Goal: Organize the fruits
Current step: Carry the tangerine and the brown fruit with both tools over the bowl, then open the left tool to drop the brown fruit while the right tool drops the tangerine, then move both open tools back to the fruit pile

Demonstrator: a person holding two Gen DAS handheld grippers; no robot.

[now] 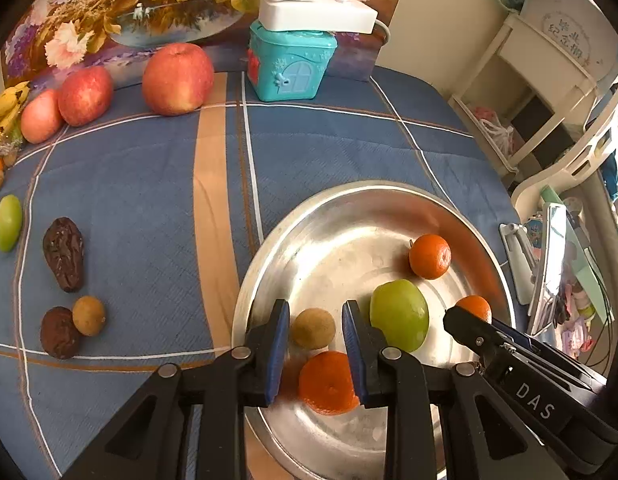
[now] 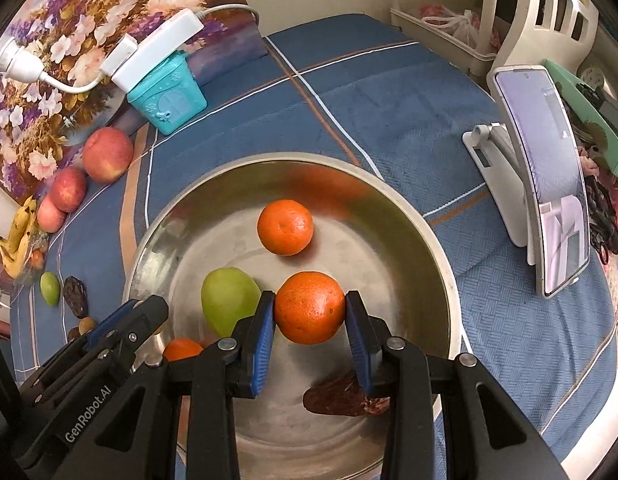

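A steel bowl sits on the blue cloth. In it lie a green fruit, a tangerine, another tangerine, a longan and a dried date. My left gripper is open over the bowl, with the longan between its tips but not touched. My right gripper is shut on a tangerine above the bowl; it shows in the left wrist view.
On the cloth to the left lie a green fruit, two dried dates, a longan, three apples and bananas. A teal box carries a power strip. A phone on a stand stands to the right.
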